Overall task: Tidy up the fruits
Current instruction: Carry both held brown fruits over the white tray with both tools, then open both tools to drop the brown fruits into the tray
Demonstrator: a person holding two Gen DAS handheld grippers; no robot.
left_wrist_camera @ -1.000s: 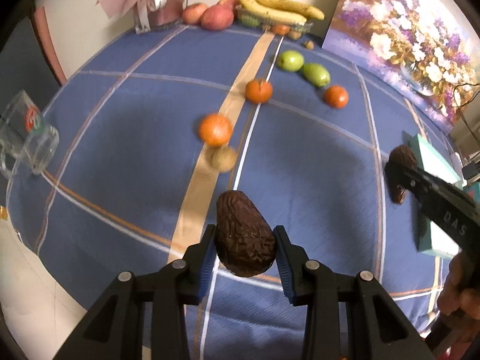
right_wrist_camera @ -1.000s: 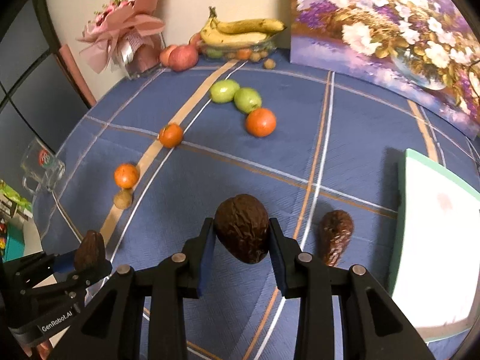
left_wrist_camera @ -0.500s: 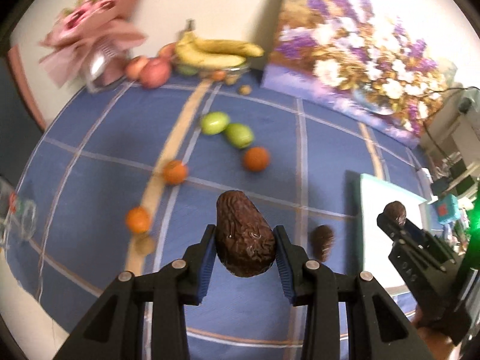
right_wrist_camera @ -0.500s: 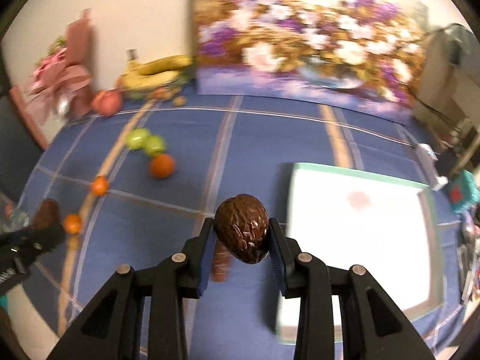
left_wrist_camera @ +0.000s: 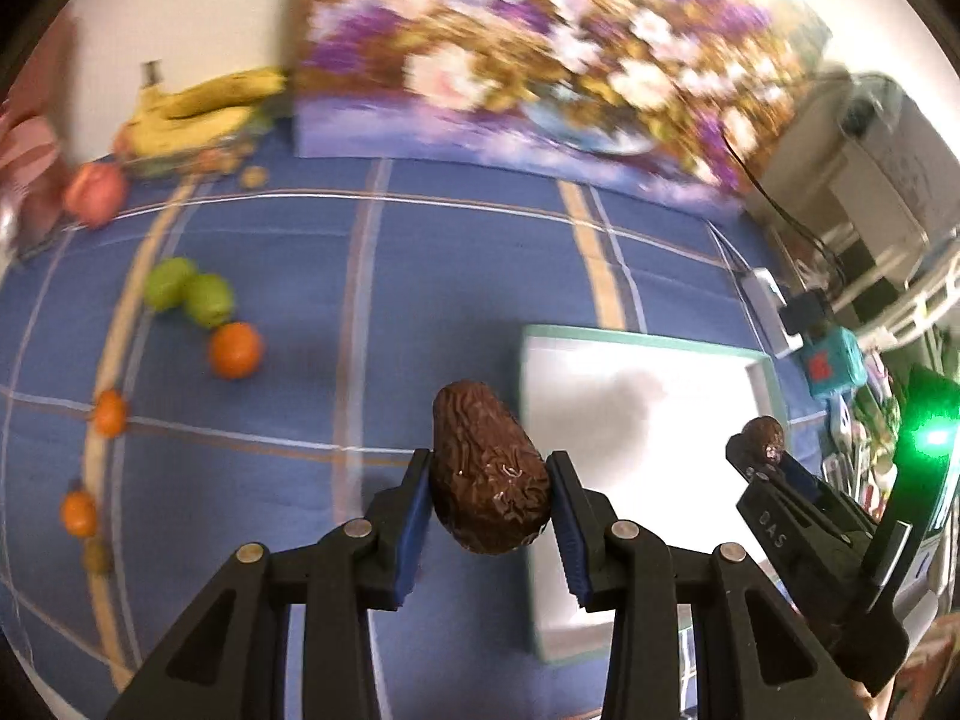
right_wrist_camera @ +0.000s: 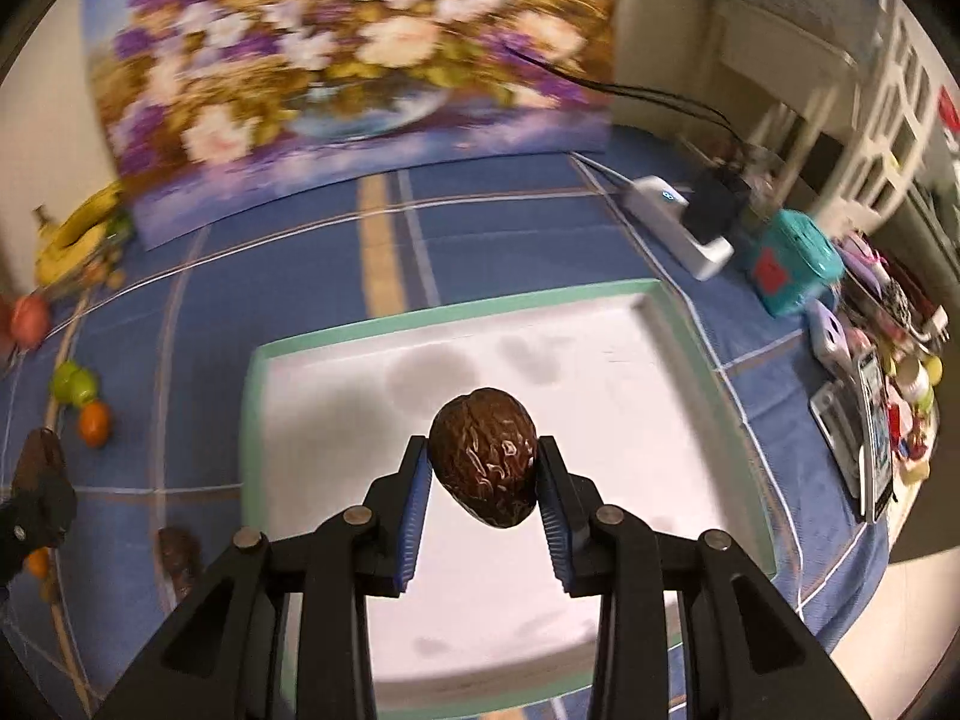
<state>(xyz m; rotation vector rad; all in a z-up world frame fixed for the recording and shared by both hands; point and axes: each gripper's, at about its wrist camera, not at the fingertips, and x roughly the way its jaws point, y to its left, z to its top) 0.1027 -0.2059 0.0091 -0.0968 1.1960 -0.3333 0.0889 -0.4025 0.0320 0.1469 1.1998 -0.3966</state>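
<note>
My left gripper (left_wrist_camera: pixel 489 507) is shut on a dark wrinkled avocado (left_wrist_camera: pixel 489 474), held above the blue cloth at the left edge of the white tray (left_wrist_camera: pixel 636 372). My right gripper (right_wrist_camera: pixel 483 480) is shut on a second dark avocado (right_wrist_camera: pixel 483 456), held over the middle of the white, green-rimmed tray (right_wrist_camera: pixel 600 372). The right gripper also shows in the left wrist view (left_wrist_camera: pixel 759 450), over the tray's right side. A third avocado (right_wrist_camera: pixel 177 552) lies on the cloth left of the tray. Two green fruits (left_wrist_camera: pixel 189 294) and several oranges (left_wrist_camera: pixel 235 349) lie at the left.
A bunch of bananas (left_wrist_camera: pixel 198 111) and an apple (left_wrist_camera: pixel 95 195) sit at the back left. A flower painting (left_wrist_camera: pixel 540 60) stands along the back. A power strip (right_wrist_camera: pixel 678 222), a teal box (right_wrist_camera: pixel 792 264) and clutter lie right of the tray.
Both grippers swung right with their avocados. The right one now hangs over the tray's middle; the left one has reached the tray's left edge.
</note>
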